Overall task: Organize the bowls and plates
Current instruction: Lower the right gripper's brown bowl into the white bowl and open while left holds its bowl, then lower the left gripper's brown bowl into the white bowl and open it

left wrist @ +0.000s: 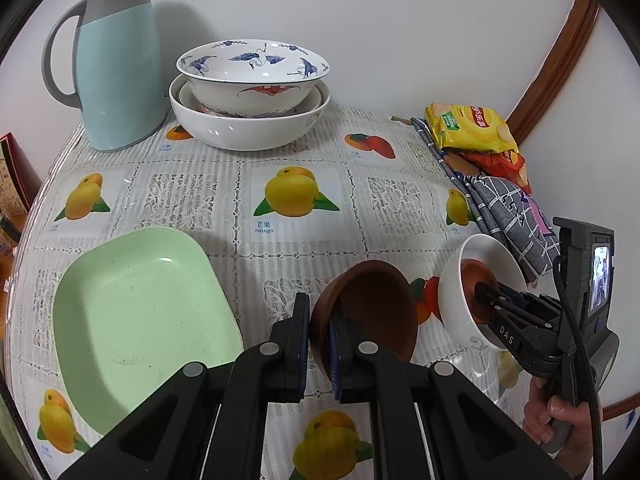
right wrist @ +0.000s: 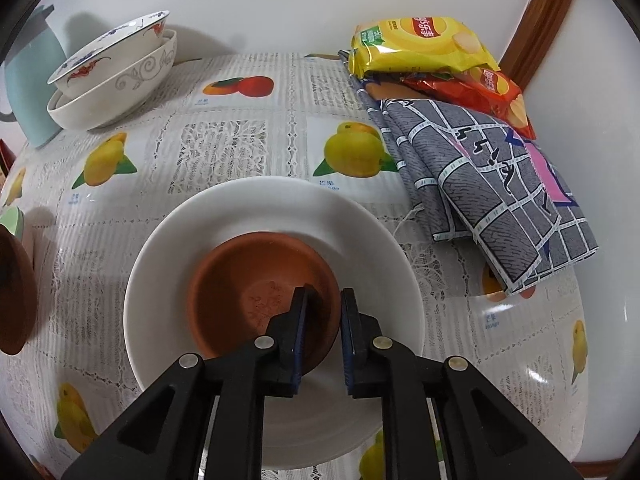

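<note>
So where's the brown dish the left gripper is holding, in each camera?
Left wrist: brown dish bottom centre, clamped by its rim in the left gripper.
Right wrist: only its edge, far left.
Shared landmark: the stacked crane-pattern bowls, back left.

Even indoor light, soft shadows, sharp focus, strong fisheye bending at edges.

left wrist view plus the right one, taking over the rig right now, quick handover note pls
Left claw: shut on the rim of a brown bowl, held tilted beside the green plate.
Right claw: open, straddling the rim of a second brown bowl.
Done: second brown bowl sits inside the white bowl; patterned bowls are stacked at the back.
Left: probably nest the held bowl into the other brown one; the green plate lies alone.
</note>
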{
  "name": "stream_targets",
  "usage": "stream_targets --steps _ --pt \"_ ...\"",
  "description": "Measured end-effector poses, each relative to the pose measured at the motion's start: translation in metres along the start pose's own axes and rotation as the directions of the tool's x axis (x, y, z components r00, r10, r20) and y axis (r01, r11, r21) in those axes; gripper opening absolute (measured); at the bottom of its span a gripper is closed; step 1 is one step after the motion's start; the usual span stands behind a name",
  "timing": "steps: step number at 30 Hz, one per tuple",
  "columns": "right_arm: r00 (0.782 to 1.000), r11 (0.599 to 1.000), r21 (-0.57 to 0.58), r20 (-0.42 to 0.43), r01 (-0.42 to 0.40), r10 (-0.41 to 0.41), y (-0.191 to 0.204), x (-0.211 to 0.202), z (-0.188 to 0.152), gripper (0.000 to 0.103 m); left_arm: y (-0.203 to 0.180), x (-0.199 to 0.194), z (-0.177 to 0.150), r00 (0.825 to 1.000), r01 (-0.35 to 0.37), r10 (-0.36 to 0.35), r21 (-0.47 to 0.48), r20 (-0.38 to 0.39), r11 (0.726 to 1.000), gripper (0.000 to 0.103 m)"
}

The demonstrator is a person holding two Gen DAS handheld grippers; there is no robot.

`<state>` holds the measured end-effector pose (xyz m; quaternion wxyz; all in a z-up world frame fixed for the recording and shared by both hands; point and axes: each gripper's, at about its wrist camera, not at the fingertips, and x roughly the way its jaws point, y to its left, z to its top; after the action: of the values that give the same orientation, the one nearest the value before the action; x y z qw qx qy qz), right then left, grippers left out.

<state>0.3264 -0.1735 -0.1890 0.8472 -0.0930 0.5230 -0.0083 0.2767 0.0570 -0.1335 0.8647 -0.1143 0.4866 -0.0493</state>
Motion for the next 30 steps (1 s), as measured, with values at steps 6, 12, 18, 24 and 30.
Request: stream_targets --steps 6,12,18,24,30 --pt "1.000 1.000 0.003 0.015 -0.010 0.010 -0.001 -0.004 0.001 0.017 -0.005 -0.001 -0.002 1.000 -0.006 0.006 0.007 -0.005 1.000 0.009" --pt "0.998 0.999 0.024 0.060 -0.028 0.027 -0.008 -0.022 0.000 0.024 -0.012 -0.007 -0.004 1.000 -0.017 0.017 0.017 0.000 1.000 0.009" --pt "0.992 0.996 0.061 0.109 -0.070 0.063 -0.025 -0.048 -0.008 0.028 -0.029 -0.011 -0.006 1.000 -0.021 0.021 0.033 0.001 0.999 0.009" --pt "0.986 0.994 0.084 0.160 -0.065 0.051 -0.048 -0.074 -0.020 0.032 -0.055 -0.013 -0.009 1.000 -0.014 0.014 0.056 -0.006 0.998 0.009" --pt "0.982 0.991 0.117 0.183 -0.056 0.034 -0.078 -0.089 -0.038 0.037 -0.081 -0.008 -0.009 1.000 -0.012 0.013 0.082 -0.008 0.997 0.009"
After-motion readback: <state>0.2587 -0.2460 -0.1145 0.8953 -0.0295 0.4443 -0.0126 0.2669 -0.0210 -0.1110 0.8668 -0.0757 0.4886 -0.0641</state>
